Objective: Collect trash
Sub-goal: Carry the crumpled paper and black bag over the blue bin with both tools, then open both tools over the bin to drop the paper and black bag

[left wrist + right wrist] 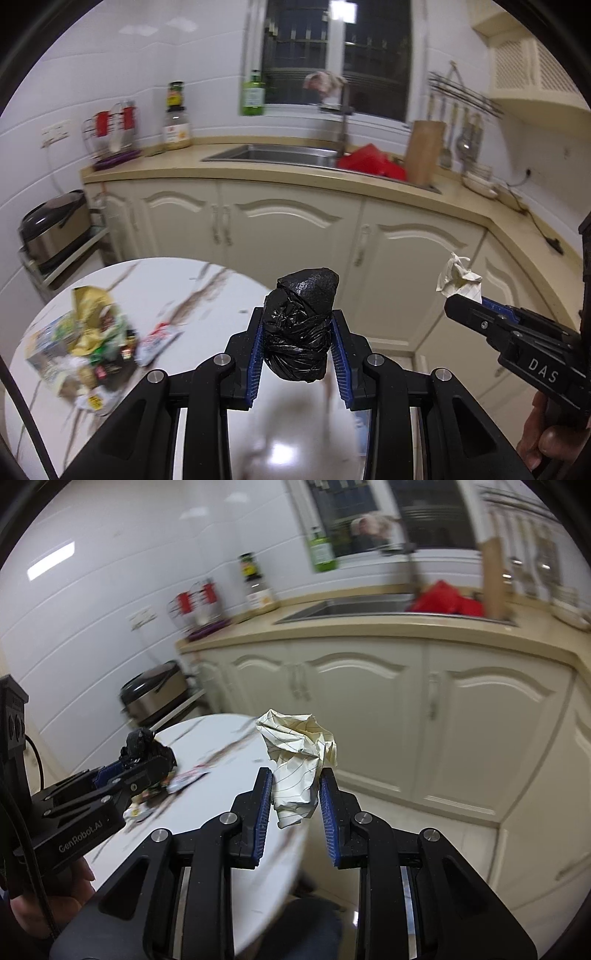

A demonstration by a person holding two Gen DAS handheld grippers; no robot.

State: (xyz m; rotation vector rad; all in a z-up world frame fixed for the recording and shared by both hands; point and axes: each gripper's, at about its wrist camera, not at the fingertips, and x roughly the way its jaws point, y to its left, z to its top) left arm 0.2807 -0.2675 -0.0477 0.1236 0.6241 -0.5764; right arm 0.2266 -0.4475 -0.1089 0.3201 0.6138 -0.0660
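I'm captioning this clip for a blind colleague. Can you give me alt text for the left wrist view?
The left gripper is shut on a wadded black plastic bag, held above a round white table with a pile of wrappers at its left. At right, the right gripper pinches crumpled paper; kitchen cabinets and sink lie behind.

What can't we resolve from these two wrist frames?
- Trash pile on the round table: left wrist view, motion blur; item labels unreadable. In the right wrist view the left tool covers most of it.
- Rolled black bag: contents hidden.
- Crumpled lined paper in the right tool: any writing too small.
- Trash bin: in neither view.
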